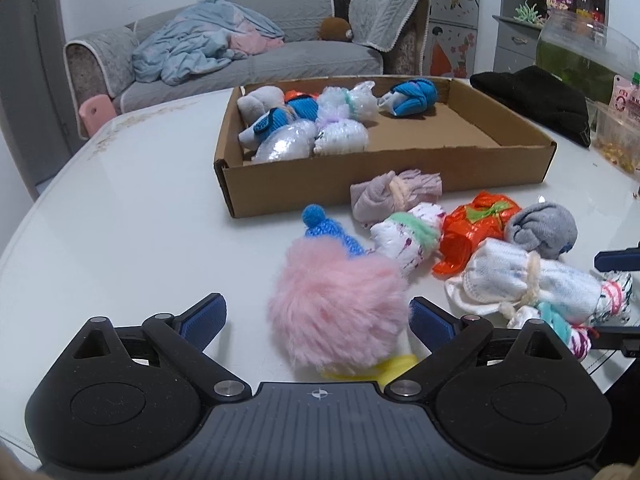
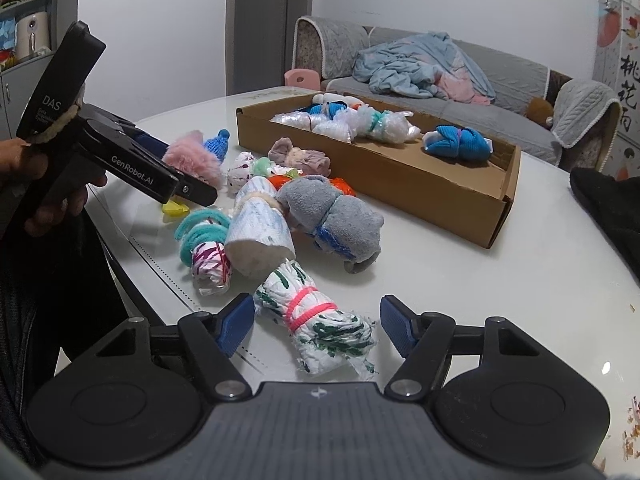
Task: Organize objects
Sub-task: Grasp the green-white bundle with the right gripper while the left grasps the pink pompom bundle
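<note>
A glossy white table [image 1: 120, 200] fills the foreground, with a grey sofa [image 1: 280, 60] behind it. A shallow cardboard box [image 1: 384, 176] is set on the table, several wrapped bundles gathered at one end and a blue bundle [image 1: 412, 96] lying apart from them. Loose bundles are scattered just in front of the box — an orange one [image 1: 476, 228], a grey sock roll [image 2: 336, 216], others in white. The left gripper [image 1: 316, 320] is held wide apart around a pink fluffy bundle [image 1: 336, 312], its pads not pressing on it. The right gripper [image 2: 318, 330] is spread around a white bundle tied with a pink band [image 2: 316, 320]; the pads are seen clear of it.
</note>
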The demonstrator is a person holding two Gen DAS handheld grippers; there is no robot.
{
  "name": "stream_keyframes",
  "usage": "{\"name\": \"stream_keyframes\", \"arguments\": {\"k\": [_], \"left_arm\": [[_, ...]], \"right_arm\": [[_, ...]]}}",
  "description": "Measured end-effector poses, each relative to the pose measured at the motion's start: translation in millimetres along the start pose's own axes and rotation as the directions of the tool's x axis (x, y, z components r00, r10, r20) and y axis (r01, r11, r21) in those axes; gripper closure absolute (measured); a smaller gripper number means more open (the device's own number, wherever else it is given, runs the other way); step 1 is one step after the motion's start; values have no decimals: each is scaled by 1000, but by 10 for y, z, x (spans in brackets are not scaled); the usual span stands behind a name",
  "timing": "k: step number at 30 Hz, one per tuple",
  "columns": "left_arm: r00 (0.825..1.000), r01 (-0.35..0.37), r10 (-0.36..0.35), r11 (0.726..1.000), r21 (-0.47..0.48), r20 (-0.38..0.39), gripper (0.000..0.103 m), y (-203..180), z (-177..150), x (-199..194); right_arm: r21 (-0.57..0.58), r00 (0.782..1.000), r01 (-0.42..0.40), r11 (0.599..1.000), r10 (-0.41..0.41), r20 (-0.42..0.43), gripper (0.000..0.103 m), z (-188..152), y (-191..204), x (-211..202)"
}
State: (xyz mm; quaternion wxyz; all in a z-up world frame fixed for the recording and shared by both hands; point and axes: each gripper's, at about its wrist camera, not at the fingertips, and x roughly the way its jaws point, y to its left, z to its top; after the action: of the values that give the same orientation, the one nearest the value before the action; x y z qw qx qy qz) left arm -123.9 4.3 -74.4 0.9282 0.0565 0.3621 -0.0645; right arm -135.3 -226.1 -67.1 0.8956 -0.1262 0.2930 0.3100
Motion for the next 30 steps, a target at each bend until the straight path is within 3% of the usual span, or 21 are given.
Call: {"name": "stream_keyframes", "arguments": {"k": [7, 14, 17, 20, 30], "left_arm": [[1000, 6, -7, 1000, 20, 15, 14, -49, -5, 22], [999, 51, -51, 999, 18, 4, 48, -35, -4, -48], [998, 57, -57, 998, 13, 0, 53, -19, -6, -71], [998, 61, -61, 998, -4, 4, 54, 36, 7, -122], [1000, 24, -24, 999, -40, 7, 54, 257, 40, -189]], "right_arm": [[-1, 1000, -11, 1000, 11, 3, 43, -6, 28, -9], [-2, 1000, -30, 1000, 30, 6, 52, -9, 31, -29], [-6, 1000, -30, 1000, 30, 7, 56, -9, 32, -43], [2, 1000, -30, 1000, 30, 9, 67, -8, 8, -64], [19, 999, -43, 999, 43, 5, 74, -31, -52, -73]]}}
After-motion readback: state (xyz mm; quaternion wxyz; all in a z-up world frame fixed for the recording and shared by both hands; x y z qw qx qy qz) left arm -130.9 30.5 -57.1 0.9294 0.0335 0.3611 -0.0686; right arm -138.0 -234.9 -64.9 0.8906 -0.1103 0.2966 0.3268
